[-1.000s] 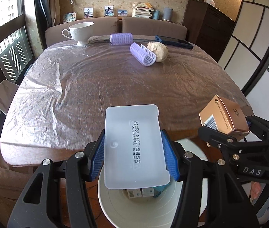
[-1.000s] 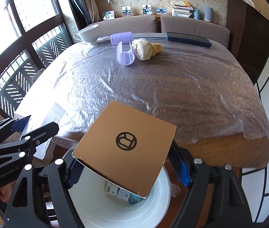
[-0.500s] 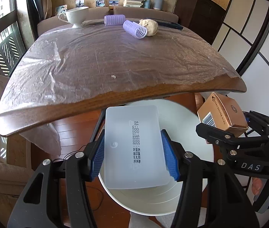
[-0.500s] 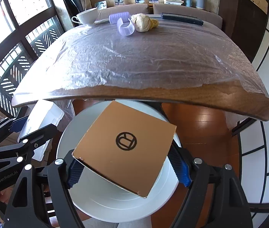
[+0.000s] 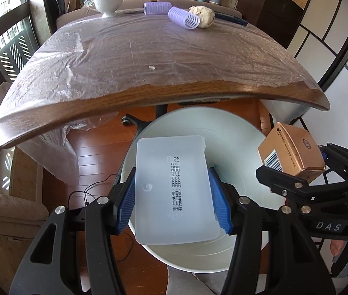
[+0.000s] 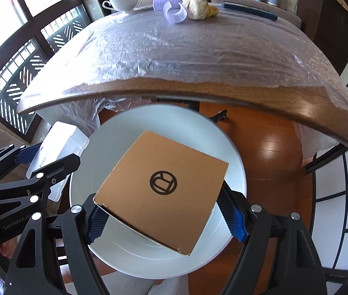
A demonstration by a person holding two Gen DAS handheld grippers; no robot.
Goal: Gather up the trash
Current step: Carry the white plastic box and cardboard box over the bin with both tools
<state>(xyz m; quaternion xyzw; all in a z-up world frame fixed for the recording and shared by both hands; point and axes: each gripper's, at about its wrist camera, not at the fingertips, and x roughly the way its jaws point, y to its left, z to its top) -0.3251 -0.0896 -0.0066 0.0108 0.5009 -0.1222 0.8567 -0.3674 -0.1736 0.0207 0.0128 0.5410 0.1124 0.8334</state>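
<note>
Two pieces of trash are in my grip, one per tool, both hanging over the white bin (image 5: 235,132) that stands on the floor just off the near edge of the bench (image 5: 149,91).

My left tool (image 5: 172,196) is pinching the translucent plastic tray (image 5: 171,186) across its short width, a blue pad flat against each long side. I judge it very light, thin-walled and smooth, so it would bow or slip if I squeezed harder; the side walls near the middle, where I have it, look like the stiffest place to hold. It lies almost level above the bin's mouth.

My right tool (image 6: 166,217) is pinching the tan cardboard box (image 6: 161,189) by two opposite sides, with the printed logo face toward the camera. It is probably empty and light, stiff at the edges but easy to dent on the flat faces. The pads sit near its lower corners, and one flap edge shows a dark gap, so it may be partly open. It hangs tilted over the bin's centre.

Both should fall cleanly once I spread the fingers, I think, though the tray is nearly as wide as the opening allows.

At the far edge of the bench lie two purple hair rollers (image 5: 183,18), a crumpled wad of paper (image 5: 204,17), a white cup (image 5: 107,2) and a dark flat item (image 6: 250,9).
</note>
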